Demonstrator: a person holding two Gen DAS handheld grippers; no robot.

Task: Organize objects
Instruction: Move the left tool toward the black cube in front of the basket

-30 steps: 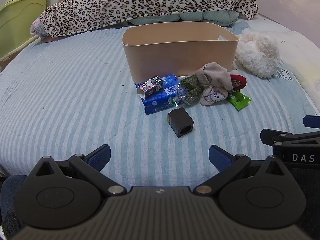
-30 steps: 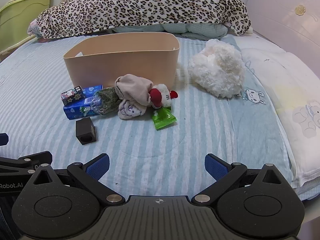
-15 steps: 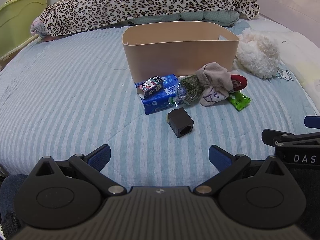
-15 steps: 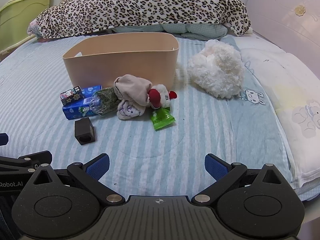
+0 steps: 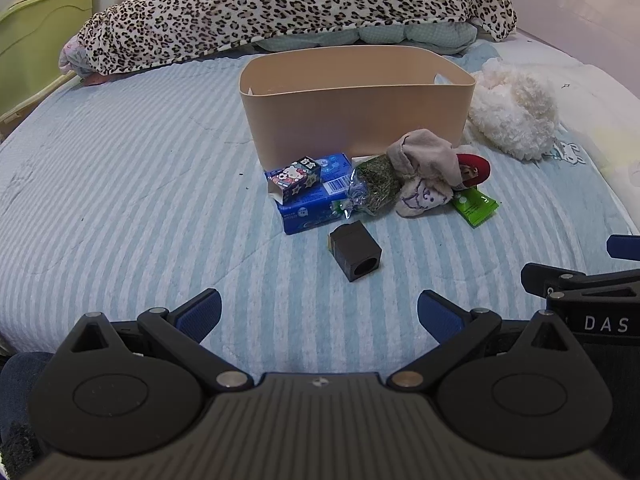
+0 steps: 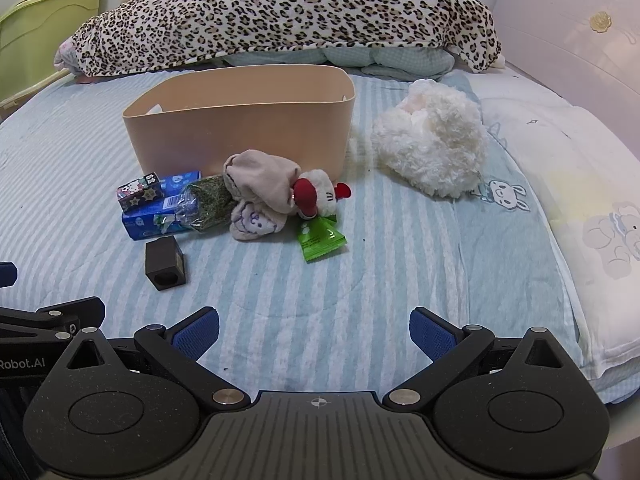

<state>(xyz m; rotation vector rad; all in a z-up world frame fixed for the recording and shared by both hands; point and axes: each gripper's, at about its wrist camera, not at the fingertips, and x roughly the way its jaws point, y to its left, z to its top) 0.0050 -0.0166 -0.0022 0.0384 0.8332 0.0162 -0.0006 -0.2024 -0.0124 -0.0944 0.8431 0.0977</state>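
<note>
A tan bin [image 5: 356, 100] [image 6: 240, 120] stands on the striped bed. In front of it lie a small Hello Kitty box [image 5: 295, 179] [image 6: 139, 191] on a blue box [image 5: 316, 204] [image 6: 156, 216], a bag of green dried herbs [image 5: 374, 190] [image 6: 206, 204], a beige sock bundle [image 5: 424, 172] [image 6: 260, 200], a red and white plush [image 6: 316, 196], a green packet [image 5: 474, 202] [image 6: 320, 238] and a black cube [image 5: 355, 252] [image 6: 165, 263]. My left gripper [image 5: 320, 312] is open and empty, short of the cube. My right gripper [image 6: 314, 328] is open and empty, short of the packet.
A white fluffy plush [image 5: 516, 116] [image 6: 432, 148] lies right of the bin. A leopard-print blanket [image 5: 288, 4] is piled at the bed's far end. A pillow [image 6: 580, 200] lies at the right edge. A green cabinet [image 5: 36, 40] stands at the far left.
Both views have shifted very slightly; the objects have not moved and both grippers stay open.
</note>
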